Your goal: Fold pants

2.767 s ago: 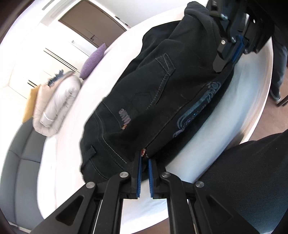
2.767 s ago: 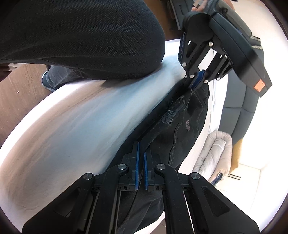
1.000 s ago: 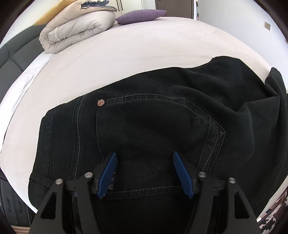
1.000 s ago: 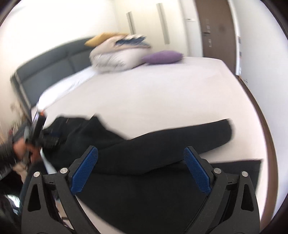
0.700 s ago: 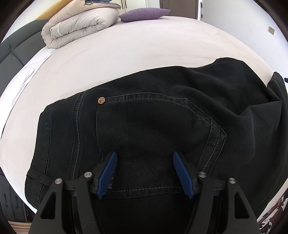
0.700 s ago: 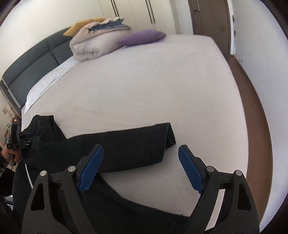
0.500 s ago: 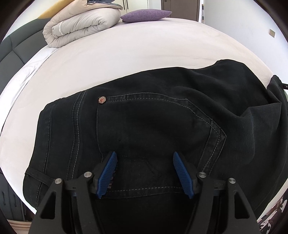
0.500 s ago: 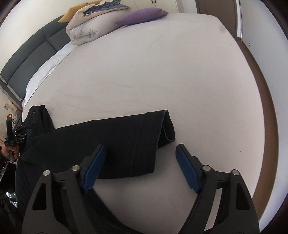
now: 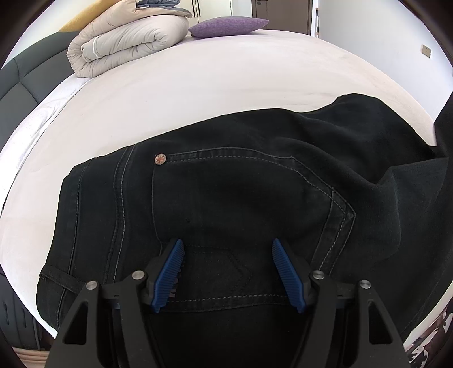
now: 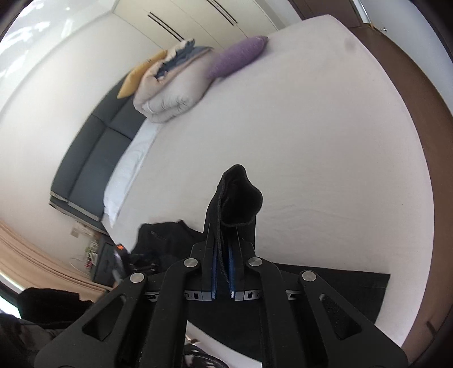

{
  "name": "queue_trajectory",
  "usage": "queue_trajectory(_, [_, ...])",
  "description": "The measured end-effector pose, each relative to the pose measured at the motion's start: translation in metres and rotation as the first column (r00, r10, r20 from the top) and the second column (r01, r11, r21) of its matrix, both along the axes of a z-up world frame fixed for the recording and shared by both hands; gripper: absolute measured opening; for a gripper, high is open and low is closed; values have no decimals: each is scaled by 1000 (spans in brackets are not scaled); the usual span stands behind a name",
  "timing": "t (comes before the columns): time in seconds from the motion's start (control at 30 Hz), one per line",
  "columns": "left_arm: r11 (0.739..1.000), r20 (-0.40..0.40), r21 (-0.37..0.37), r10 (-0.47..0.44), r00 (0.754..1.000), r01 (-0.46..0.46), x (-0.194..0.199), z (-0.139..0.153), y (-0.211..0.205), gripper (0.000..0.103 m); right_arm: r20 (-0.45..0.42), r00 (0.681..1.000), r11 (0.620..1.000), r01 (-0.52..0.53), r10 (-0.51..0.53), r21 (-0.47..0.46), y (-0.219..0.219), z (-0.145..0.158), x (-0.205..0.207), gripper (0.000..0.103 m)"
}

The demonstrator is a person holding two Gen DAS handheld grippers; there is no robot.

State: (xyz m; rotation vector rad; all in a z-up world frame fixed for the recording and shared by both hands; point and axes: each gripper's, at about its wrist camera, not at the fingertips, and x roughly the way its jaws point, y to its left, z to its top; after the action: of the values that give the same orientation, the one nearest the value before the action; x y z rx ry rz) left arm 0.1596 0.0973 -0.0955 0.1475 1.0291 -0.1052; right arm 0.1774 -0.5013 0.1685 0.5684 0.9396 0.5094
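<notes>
Black jeans (image 9: 240, 198) lie on the white bed (image 9: 198, 85), back pocket and a copper rivet facing up. My left gripper (image 9: 228, 271) hovers open over the waistband area, blue pads apart, nothing pinched. In the right wrist view my right gripper (image 10: 223, 271) is shut on the hem end of a pant leg (image 10: 236, 198), which sticks up past the pads, lifted off the bed. The rest of the jeans (image 10: 167, 237) lies bunched at the left, with more dark fabric (image 10: 325, 291) flat under the gripper.
A rolled beige duvet (image 9: 127, 42) and a purple pillow (image 9: 226, 25) sit at the far head of the bed. A dark grey headboard (image 10: 93, 158) runs along the left. Brown floor (image 10: 419, 113) borders the bed's right edge.
My right gripper closed on the pant leg's hem and lifted it, rolling as it rose. The left gripper stayed open over the waistband.
</notes>
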Motion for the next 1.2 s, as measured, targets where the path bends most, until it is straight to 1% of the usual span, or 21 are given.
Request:
queue_trajectory(0.07, [1000, -3, 3, -2, 1000, 2, 0, 1, -1, 69, -57, 993, 988, 107, -101, 110, -15, 18, 2, 6])
queue_trajectory(0.1, [1000, -4, 3, -2, 1000, 2, 0, 1, -2, 69, -113, 980, 969, 182, -165, 164, -29, 17, 6, 6])
queue_trajectory(0.13, [1000, -7, 4, -3, 1000, 3, 0, 1, -3, 69, -173, 959, 949, 257, -226, 182, -46, 13, 13, 7])
queue_trajectory(0.2, [1000, -12, 8, -8, 1000, 8, 1, 2, -4, 69, -242, 911, 911, 379, -334, 166, -74, -2, 21, 11])
queue_trajectory(0.27, [1000, -16, 10, -12, 1000, 12, 1, 2, -5, 69, -224, 858, 862, 494, -462, 114, -103, -10, 15, 15])
queue_trajectory(0.3, [1000, -17, 10, -13, 1000, 13, 2, 2, -6, 69, -204, 842, 843, 527, -499, 112, -122, -14, 9, 19])
queue_trajectory(0.33, [1000, -18, 12, -13, 1000, 13, 2, 2, -7, 69, -184, 828, 821, 555, -530, 134, -136, -14, 2, 37])
queue_trajectory(0.37, [1000, -18, 13, -13, 1000, 14, 2, 2, -7, 69, -182, 810, 794, 584, -558, 169, -150, -15, -6, 62])
queue_trajectory(0.4, [1000, -16, 14, -14, 1000, 14, 2, 2, -8, 69, -186, 793, 768, 609, -581, 199, -160, -17, -14, 66])
queue_trajectory(0.43, [1000, -14, 13, -13, 1000, 14, 2, 2, -8, 69, -183, 781, 754, 624, -597, 207, -171, -15, -21, 66])
queue_trajectory(0.5, [1000, -10, 12, -11, 1000, 11, 1, 2, -9, 69, -123, 805, 789, 594, -581, 158, -175, -13, -35, 66])
queue_trajectory(0.6, [1000, -3, 13, -6, 1000, 6, 0, 2, -9, 69, -81, 884, 880, 466, -460, 96, -147, -33, -53, 66])
queue_trajectory(0.63, [1000, -2, 14, -6, 1000, 6, 0, 1, -9, 70, -101, 913, 909, 404, -394, 102, -140, -47, -55, 66])
queue_trajectory(0.7, [1000, -4, 14, -5, 1000, 5, -1, 1, -9, 70, -193, 933, 926, 338, -305, 170, -130, -82, -62, 66])
queue_trajectory(0.77, [1000, -1, 14, -6, 1000, 6, -2, 0, -8, 70, -281, 914, 905, 360, -293, 227, -127, -121, -72, 66])
queue_trajectory(0.87, [1000, 2, 14, -3, 1000, 3, -3, 1, -8, 70, -387, 853, 855, 460, -350, 239, -128, -177, -97, 66])
queue_trajectory(0.9, [1000, 1, 15, -2, 1000, 2, -3, 1, -8, 70, -405, 837, 840, 487, -368, 241, -127, -189, -95, 62])
queue_trajectory(0.97, [1000, -1, 17, 0, 1000, 0, -3, 1, -9, 70, -381, 836, 819, 509, -396, 266, -125, -196, -93, 60])
queue_trajectory(1.03, [1000, 0, 17, 2, 1000, -2, -3, 1, -10, 70, -368, 840, 816, 507, -398, 275, -117, -202, -87, 60])
queue_trajectory(1.1, [1000, 3, 15, 3, 1000, -3, -4, 2, -9, 70, -375, 834, 804, 521, -406, 287, -109, -208, -80, 60])
queue_trajectory(1.2, [1000, 7, 12, 3, 1000, -3, -6, 3, -7, 70, -370, 823, 783, 546, -432, 299, -98, -222, -73, 54])
